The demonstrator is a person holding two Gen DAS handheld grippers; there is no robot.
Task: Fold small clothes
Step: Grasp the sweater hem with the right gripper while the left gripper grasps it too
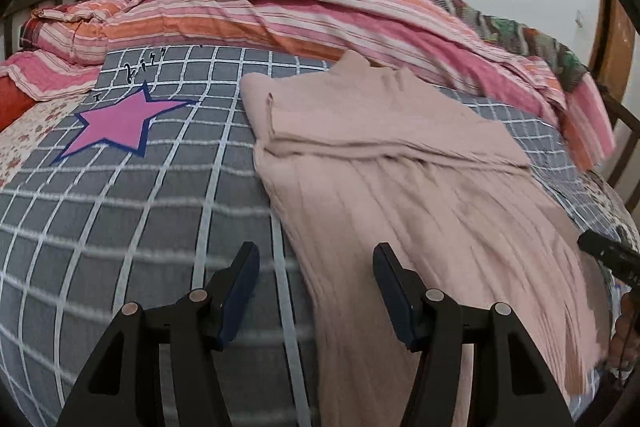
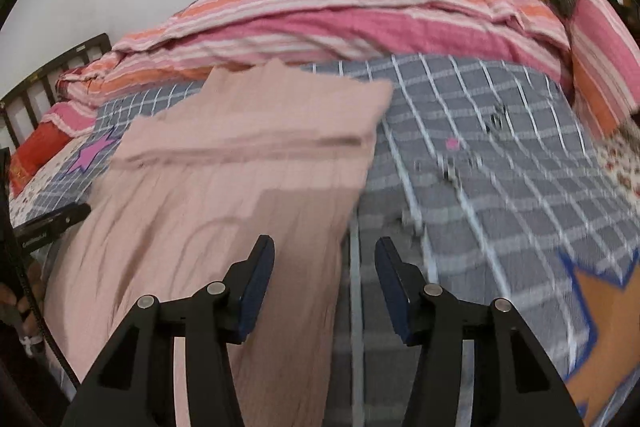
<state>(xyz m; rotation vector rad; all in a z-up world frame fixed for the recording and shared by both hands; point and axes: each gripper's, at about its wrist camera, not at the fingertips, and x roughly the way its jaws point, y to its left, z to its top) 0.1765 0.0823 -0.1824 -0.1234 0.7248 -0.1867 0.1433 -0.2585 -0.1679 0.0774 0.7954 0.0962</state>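
Looking down along both tools, we see a pale pink ribbed knit garment (image 1: 400,163) lying on a bed covered by a grey sheet with a white grid (image 1: 140,211), its far part already doubled over into a flat band, its near part trailing toward the bed's near edge. Our left gripper (image 1: 316,291) hangs above the garment's left border, jaws apart and empty; our right gripper (image 2: 325,287) hangs over its right border, jaws likewise parted with nothing between them. A rumpled pink and orange striped quilt (image 1: 320,15) is heaped along the bed's far edge. We judge the next fold calls for pinching both near corners evenly, catching only the garment's cloth and not the sheet, then lifting together so the hem lands square on the folded band.
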